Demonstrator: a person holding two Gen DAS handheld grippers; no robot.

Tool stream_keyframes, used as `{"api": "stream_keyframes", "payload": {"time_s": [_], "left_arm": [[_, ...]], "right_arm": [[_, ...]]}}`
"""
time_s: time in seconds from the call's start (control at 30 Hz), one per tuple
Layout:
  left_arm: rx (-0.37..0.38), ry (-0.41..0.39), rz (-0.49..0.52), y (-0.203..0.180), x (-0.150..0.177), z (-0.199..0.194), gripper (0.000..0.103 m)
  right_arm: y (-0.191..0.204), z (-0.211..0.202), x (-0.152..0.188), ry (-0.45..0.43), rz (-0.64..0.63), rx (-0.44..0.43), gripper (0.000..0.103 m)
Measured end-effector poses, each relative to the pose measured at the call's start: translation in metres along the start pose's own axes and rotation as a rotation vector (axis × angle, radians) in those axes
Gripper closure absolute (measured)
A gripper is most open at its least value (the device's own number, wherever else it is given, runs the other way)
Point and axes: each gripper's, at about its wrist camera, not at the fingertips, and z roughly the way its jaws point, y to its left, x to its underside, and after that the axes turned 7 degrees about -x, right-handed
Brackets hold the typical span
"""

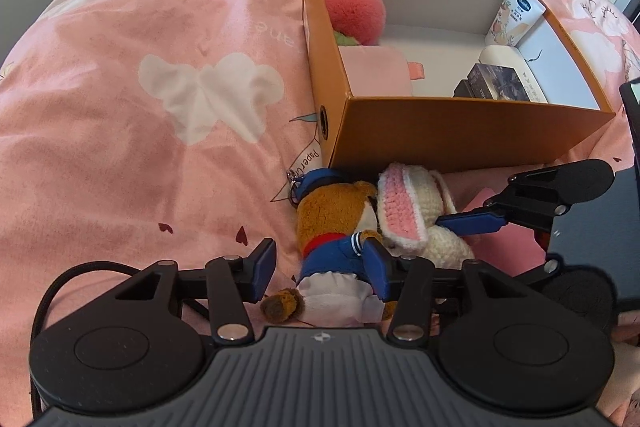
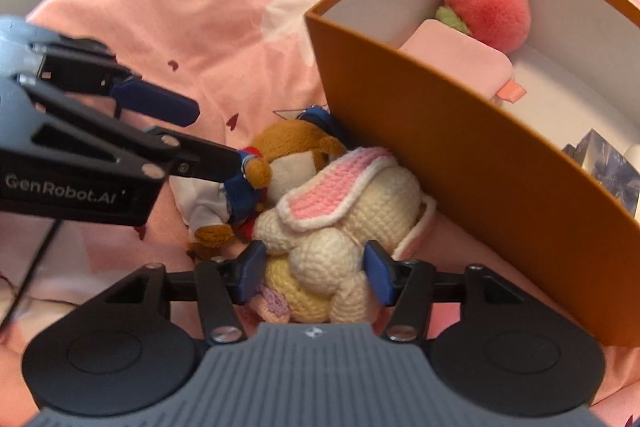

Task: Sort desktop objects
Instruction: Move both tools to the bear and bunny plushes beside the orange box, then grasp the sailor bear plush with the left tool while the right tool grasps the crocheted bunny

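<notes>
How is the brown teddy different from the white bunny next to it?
The brown teddy is plush fur and wears blue and white clothes; the white bunny is crocheted yarn with pink-lined ears. The teddy sits at the left gripper, the bunny between the right gripper's open jaws. Both lie outside the orange box.

Bed surface: pink bedspread (image 1: pixel 140 147), rumpled, printed with white paper-crane shapes, small dark red hearts and the words "Paper Crane". Lying directly on it: open orange cardboard box (image 1: pixel 460 135), white inside; brown plush bear in blue sailor outfit (image 1: pixel 332 223), on its back just beside the box's near wall; cream crocheted bunny with pink-lined ears (image 2: pixel 360 211), touching the bear and pressed against the same wall.
</notes>
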Motion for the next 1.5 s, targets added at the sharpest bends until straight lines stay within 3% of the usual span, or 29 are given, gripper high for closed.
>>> {"api": "stream_keyframes", "payload": {"time_s": [0.13,0.3,0.53,0.73,0.9,1.23,1.4,1.5], "left_arm": [[0.003,0.016,0.013,-0.004,0.0,0.003,0.046],[0.012,0.016,0.036,-0.008,0.0,0.0,0.042],[0.013,0.054,0.09,-0.02,0.0,0.012,0.041],[-0.036,0.095,0.116,-0.03,0.002,0.031,0.04],[-0.059,0.098,0.084,-0.028,0.002,0.037,0.059],[0.083,0.028,-0.091,-0.013,0.004,0.002,0.065],[0.197,-0.04,-0.101,-0.032,0.002,-0.02,0.065],[0.213,-0.044,-0.065,-0.05,0.002,-0.014,0.065]], "right_arm": [[0.002,-0.001,0.007,-0.019,-0.004,0.035,0.047],[-0.007,-0.02,0.019,-0.059,0.059,0.021,0.065],[-0.022,-0.042,0.034,-0.099,0.17,0.014,0.069],[-0.034,-0.049,0.046,-0.109,0.276,-0.02,0.07],[-0.045,-0.06,0.057,-0.14,0.356,-0.033,0.07],[-0.056,-0.078,0.07,-0.19,0.439,-0.038,0.071],[-0.065,-0.089,0.08,-0.215,0.487,-0.035,0.071],[-0.069,-0.092,0.086,-0.22,0.512,-0.043,0.07]]}}
